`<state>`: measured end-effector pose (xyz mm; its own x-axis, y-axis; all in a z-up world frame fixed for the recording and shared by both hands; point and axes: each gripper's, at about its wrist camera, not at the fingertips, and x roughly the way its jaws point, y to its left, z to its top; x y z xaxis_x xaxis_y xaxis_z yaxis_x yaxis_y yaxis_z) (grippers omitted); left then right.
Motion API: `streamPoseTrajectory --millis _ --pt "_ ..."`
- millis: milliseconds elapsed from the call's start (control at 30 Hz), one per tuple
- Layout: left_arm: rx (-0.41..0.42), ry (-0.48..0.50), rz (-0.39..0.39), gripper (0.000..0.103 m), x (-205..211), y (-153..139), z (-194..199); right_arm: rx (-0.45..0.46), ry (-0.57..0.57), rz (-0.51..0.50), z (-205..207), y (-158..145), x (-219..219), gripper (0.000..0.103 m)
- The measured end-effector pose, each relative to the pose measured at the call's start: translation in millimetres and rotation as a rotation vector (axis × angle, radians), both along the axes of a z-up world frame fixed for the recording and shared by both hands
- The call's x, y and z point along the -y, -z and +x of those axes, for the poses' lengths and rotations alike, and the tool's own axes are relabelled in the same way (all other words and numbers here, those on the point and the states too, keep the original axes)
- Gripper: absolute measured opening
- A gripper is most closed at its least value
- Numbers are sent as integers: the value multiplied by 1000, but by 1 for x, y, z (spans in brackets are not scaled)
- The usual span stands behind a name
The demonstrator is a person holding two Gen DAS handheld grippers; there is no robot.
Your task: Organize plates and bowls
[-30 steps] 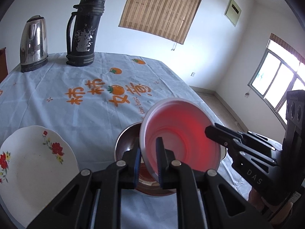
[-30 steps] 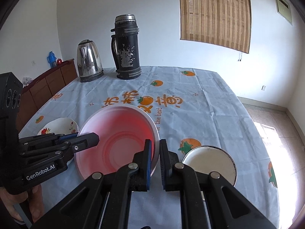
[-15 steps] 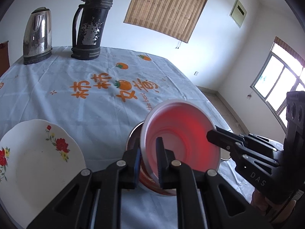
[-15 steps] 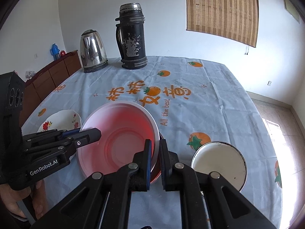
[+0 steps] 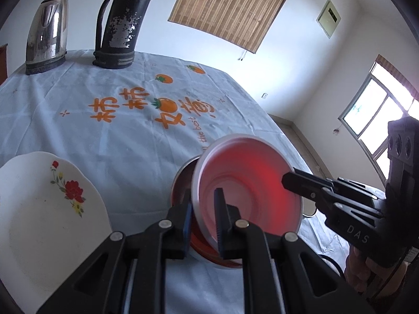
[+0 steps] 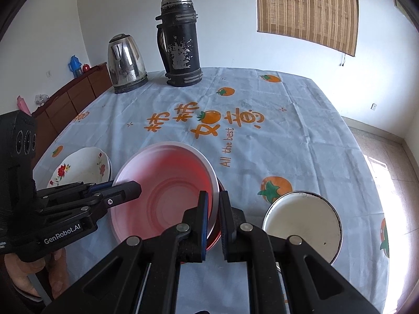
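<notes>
Gripping the pink bowl [image 5: 246, 196] by opposite rims, left gripper [image 5: 203, 219] and right gripper [image 6: 212, 217] jaws nearly closed, I keep it level over the red bowl [image 5: 207, 251] for nesting.

Two grippers [image 6: 211, 219] [image 5: 203, 222], three bowls [image 6: 167, 188] [image 6: 302, 222] [image 5: 180, 185], one floral plate [image 6: 83, 168], one kettle [image 6: 125, 62], one flask [image 6: 180, 41]
</notes>
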<state>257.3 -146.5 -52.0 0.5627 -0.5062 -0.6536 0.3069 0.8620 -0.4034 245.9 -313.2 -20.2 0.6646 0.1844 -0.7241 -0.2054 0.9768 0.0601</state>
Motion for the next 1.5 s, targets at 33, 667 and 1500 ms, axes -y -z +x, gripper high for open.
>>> streamPoseTrajectory --millis 33,667,1500 --pt "0 -1 3 12 0 0 0 -7 -3 -1 2 0 0 9" --pt "-62 13 -13 12 -2 8 2 -96 -15 -37 18 12 -3 9" --pt "-53 28 -4 13 0 7 1 -147 -24 -73 27 24 0 9"
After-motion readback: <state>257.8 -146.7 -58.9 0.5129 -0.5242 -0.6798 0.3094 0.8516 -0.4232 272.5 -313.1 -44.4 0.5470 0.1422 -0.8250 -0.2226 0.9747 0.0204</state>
